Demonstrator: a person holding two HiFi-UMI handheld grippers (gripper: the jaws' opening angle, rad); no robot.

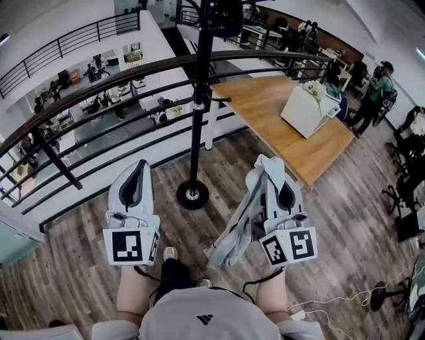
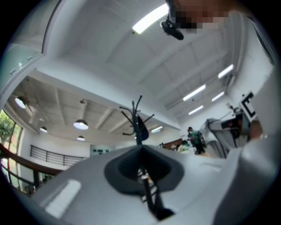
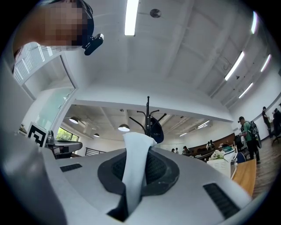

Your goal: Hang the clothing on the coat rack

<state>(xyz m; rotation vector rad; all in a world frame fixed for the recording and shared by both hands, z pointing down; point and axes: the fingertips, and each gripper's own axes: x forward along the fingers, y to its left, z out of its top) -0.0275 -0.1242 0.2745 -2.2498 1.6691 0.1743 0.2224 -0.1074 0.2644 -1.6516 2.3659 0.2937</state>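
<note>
The black coat rack (image 1: 198,99) stands straight ahead, its round base (image 1: 192,194) on the wood floor between my two grippers. A dark item (image 1: 226,16) hangs at its top. My right gripper (image 1: 273,170) is shut on a pale grey-blue piece of clothing (image 1: 240,222), which drapes down its left side. In the right gripper view the cloth (image 3: 135,167) sticks up between the jaws, with the rack's hooks (image 3: 148,117) beyond. My left gripper (image 1: 136,170) is shut with nothing in it; its view shows the rack top (image 2: 138,117) above the closed jaws.
A dark curved railing (image 1: 99,83) runs just behind the rack, with a lower floor beyond it. A wooden table (image 1: 285,129) with a white box (image 1: 305,109) stands at the right. A person in green (image 1: 375,86) stands further right. Cables (image 1: 345,299) lie on the floor.
</note>
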